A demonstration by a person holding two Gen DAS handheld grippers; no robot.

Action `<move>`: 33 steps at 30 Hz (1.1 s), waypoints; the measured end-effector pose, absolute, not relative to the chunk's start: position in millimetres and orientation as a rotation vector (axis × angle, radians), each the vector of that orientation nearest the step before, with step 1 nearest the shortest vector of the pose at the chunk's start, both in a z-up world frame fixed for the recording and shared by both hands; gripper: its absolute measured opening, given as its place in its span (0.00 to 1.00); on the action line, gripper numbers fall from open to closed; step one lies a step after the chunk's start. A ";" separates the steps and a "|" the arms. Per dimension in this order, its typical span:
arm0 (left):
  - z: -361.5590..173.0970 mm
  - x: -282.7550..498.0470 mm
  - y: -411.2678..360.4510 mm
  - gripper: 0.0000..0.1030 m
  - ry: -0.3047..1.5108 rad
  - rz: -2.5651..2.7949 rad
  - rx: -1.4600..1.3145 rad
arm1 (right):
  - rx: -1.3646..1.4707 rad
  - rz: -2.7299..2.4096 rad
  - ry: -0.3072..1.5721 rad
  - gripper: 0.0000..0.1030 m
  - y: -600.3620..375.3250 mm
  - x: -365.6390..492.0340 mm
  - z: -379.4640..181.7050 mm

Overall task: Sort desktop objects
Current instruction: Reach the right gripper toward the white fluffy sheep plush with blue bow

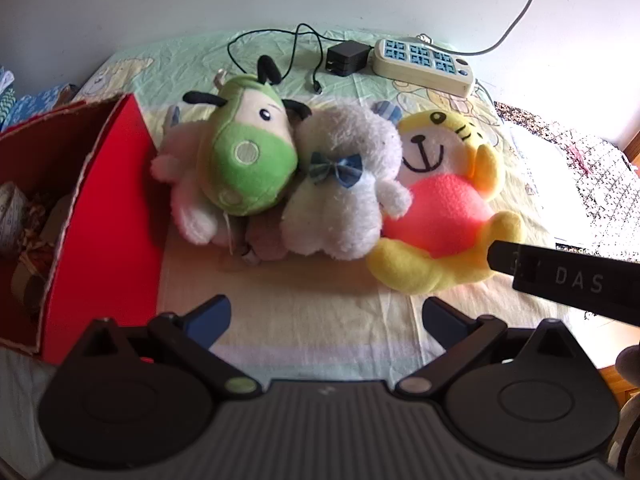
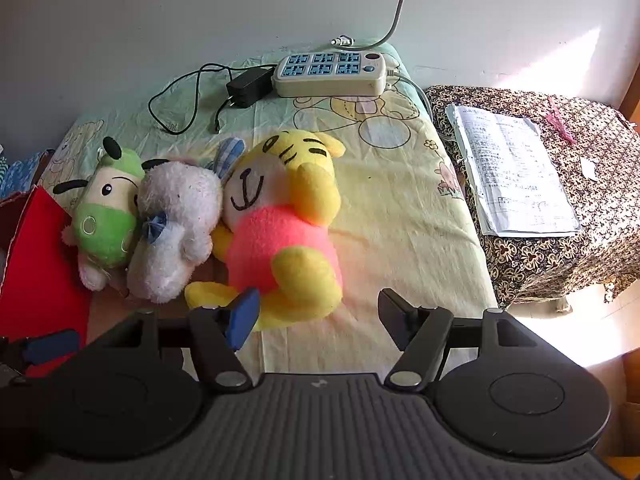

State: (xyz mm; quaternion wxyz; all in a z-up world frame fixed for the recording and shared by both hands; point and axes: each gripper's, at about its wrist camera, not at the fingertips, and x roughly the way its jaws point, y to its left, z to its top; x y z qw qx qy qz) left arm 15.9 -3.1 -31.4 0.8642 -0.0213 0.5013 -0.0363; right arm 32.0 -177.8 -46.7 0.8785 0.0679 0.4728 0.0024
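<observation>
Three plush toys lie side by side on the cartoon-print cloth [image 2: 400, 208]: a green cow [image 1: 244, 160] [image 2: 106, 224], a white one with a blue bow [image 1: 344, 184] [image 2: 176, 224] and a yellow one with a pink belly [image 1: 444, 208] [image 2: 280, 240]. My left gripper [image 1: 326, 316] hovers open over bare cloth in front of the white plush. My right gripper [image 2: 320, 314] is open at the yellow plush's feet. Its left finger overlaps a yellow foot, and the pads are not pressing. One right finger [image 1: 560, 276] shows black beside the yellow plush.
An open red box [image 1: 104, 220] [image 2: 36, 264] with things inside stands left of the toys. At the back lie a power strip [image 1: 424, 62] [image 2: 330, 74] and a black adapter [image 2: 248, 86] with its cable. Papers [image 2: 512, 168] lie on a floral-covered surface [image 2: 560, 252] to the right.
</observation>
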 end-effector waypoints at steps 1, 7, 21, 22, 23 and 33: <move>-32.7 16.8 -3.0 0.98 1.058 -0.078 -0.047 | 0.142 0.007 0.988 0.67 -177.6 32.5 -47.6; -38.0 18.0 -6.6 0.95 1.081 -0.119 -0.051 | 0.156 0.020 1.020 0.67 -177.7 36.9 -53.3; -14.4 31.9 1.2 0.84 0.918 -0.214 0.026 | 0.305 0.105 1.008 0.60 -204.0 52.4 -55.1; -12.8 34.3 2.7 0.84 0.912 -0.229 0.025 | 0.318 0.132 0.994 0.60 -203.8 54.1 -51.8; -11.3 36.7 4.9 0.84 0.908 -0.248 0.018 | 0.323 0.147 0.979 0.60 -203.3 55.1 -49.0; -34.1 51.0 -2.5 0.84 0.938 -0.361 0.006 | 0.376 0.369 0.924 0.61 -181.6 87.0 -42.8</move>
